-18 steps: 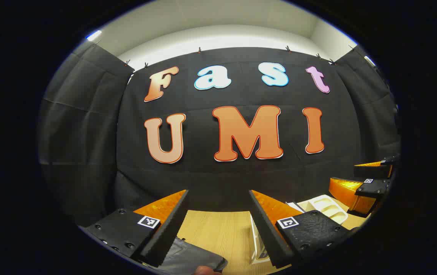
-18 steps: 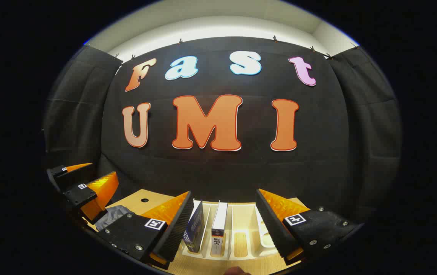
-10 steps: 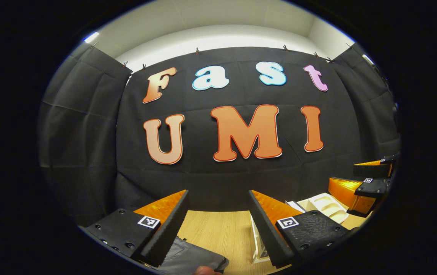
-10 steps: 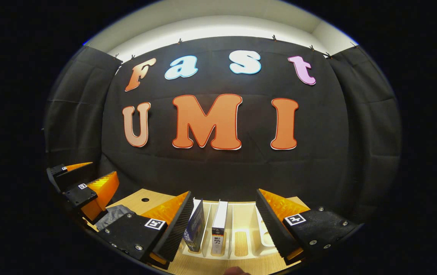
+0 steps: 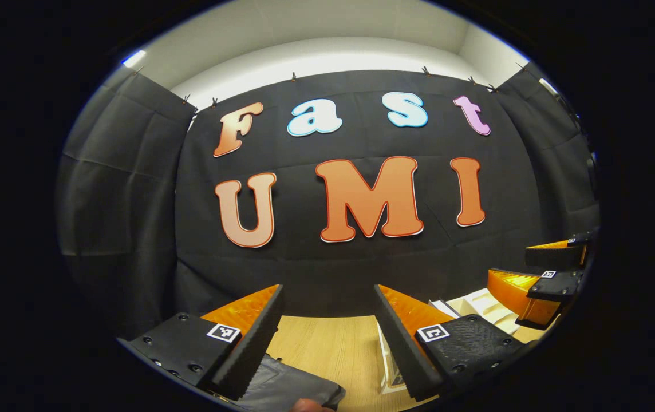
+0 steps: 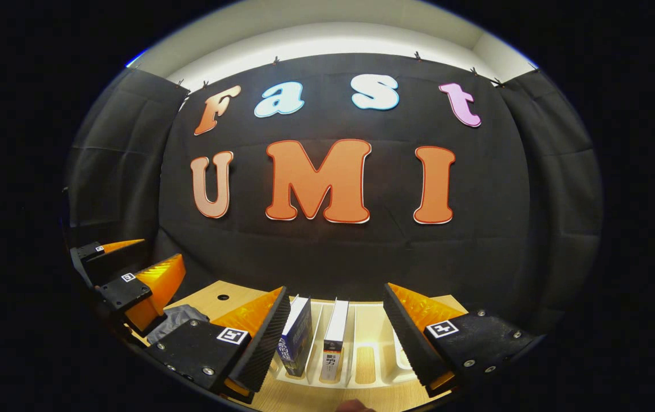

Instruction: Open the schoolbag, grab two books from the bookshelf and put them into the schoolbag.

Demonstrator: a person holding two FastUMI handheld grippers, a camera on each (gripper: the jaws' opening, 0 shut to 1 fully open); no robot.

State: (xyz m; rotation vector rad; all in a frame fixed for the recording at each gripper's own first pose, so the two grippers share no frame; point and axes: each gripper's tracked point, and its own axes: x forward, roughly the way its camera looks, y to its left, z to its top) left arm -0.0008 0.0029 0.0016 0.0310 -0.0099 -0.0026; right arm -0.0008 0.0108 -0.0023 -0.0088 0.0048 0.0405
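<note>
- In the left gripper view, our left gripper (image 5: 327, 337) hangs spread wide with nothing between its fingers, above the pale wooden table (image 5: 327, 349).
- The dark grey fabric schoolbag (image 5: 290, 389) lies at 7 o'clock below it.
- In the right gripper view, our right gripper (image 6: 336, 337) is likewise released, over the cream plastic slotted bookshelf (image 6: 370, 343).
- A dark blue book (image 6: 299, 340) and a white-spined book (image 6: 334, 343) stand upright in neighbouring slots at 6 o'clock.

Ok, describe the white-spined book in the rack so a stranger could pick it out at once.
On the wooden table stands a cream slotted bookshelf, seen between the right gripper fingers. Two books stand upright in neighbouring slots; the white-spined book is the right-hand one in this view, beside the dark blue book. Its pale cover sets it apart.
</note>
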